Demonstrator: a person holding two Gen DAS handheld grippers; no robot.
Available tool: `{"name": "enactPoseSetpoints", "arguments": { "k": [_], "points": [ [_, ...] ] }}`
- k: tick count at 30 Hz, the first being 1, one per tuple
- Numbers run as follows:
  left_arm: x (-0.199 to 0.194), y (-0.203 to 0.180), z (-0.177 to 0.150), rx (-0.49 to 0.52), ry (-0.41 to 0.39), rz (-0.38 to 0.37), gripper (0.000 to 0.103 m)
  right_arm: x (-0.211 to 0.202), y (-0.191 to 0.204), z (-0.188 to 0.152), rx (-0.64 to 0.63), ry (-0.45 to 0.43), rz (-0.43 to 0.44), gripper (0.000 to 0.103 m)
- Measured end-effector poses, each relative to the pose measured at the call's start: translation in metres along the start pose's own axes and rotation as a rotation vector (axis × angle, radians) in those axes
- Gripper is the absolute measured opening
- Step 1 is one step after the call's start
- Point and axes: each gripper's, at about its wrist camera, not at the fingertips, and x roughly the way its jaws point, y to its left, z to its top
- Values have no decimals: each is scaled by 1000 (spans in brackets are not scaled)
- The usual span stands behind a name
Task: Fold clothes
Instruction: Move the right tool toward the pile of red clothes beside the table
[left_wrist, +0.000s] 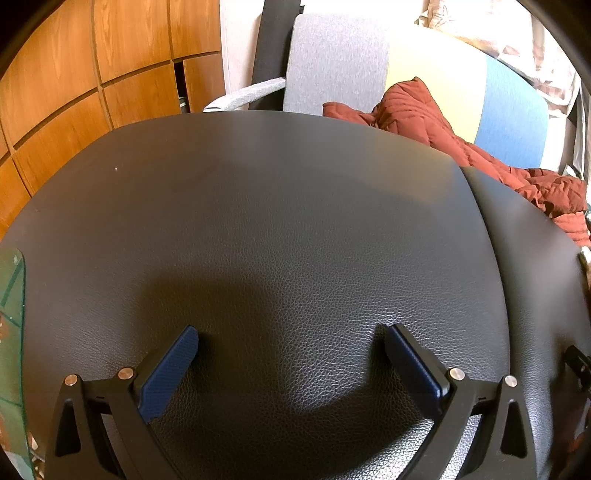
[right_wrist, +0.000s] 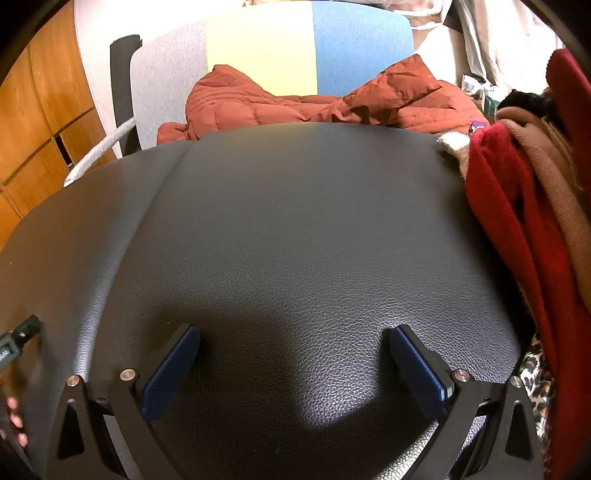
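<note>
Black pebbled-leather table (left_wrist: 280, 221), wood panelling (left_wrist: 74, 74) behind. Left gripper (left_wrist: 291, 336) hovers wide open, holding nothing; right gripper (right_wrist: 295, 336) likewise. A rust quilted jacket (right_wrist: 295, 103) slumps on the chair (right_wrist: 332, 44) beyond; red and tan knits (right_wrist: 517, 192) are heaped at the table's right edge. No readable writing.
</note>
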Motion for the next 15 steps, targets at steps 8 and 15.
{"name": "enactPoseSetpoints", "arguments": {
  "k": [8, 15],
  "points": [
    [-35, -11, -15, 71, -66, -77, 100, -39, 1, -7, 16, -65, 8, 103],
    [-85, -39, -32, 162, -138, -167, 99, -82, -11, -20, 47, -58, -59, 103]
  ]
}}
